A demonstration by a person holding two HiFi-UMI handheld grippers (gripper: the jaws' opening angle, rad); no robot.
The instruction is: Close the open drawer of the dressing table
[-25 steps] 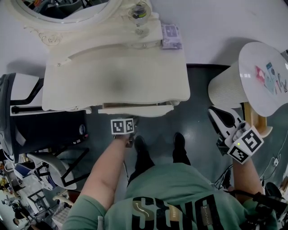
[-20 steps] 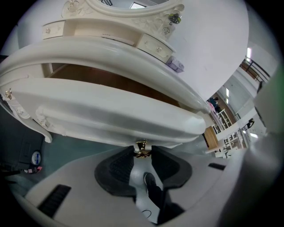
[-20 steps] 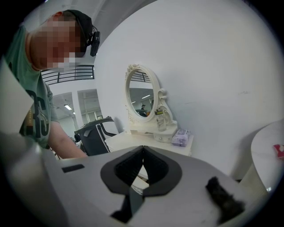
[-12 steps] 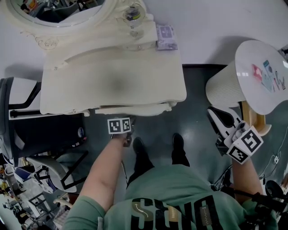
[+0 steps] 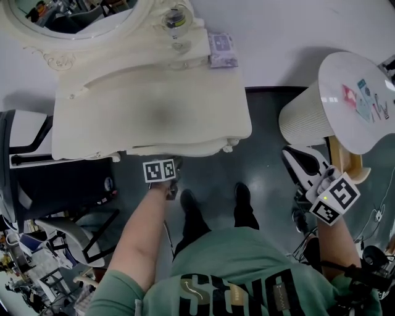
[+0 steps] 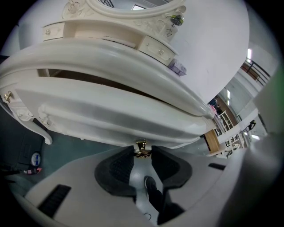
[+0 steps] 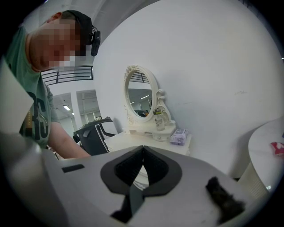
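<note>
Since the drawer [image 5: 179,150] pokes out only a sliver past the front edge of the dressing table [image 5: 154,117] in the head view, the task looks nearly done, with the closing push in hand. The left gripper [image 5: 178,164] sits right at that front edge, just in front of the drawer. The right gripper [image 5: 294,158] hangs well off to the table's right, beside a round white side table [image 5: 345,105]. A dark chair [image 5: 37,166] stands to the table's left. A mirror [image 5: 74,15], a bottle [image 5: 176,18] and a purple packet [image 5: 221,49] sit at its back. None of them blocks the drawer's path.

In the left gripper view, the jaws are clamped on the small gold knob [image 6: 142,150] at the middle of the drawer front. A dark gap shows between the drawer and the tabletop above it. The next move, I judge, is a straight push on the knob toward the table until that gap shuts, then letting go.

In the right gripper view, the jaws are pressed together with nothing between them, pointing at the table from well away.
</note>
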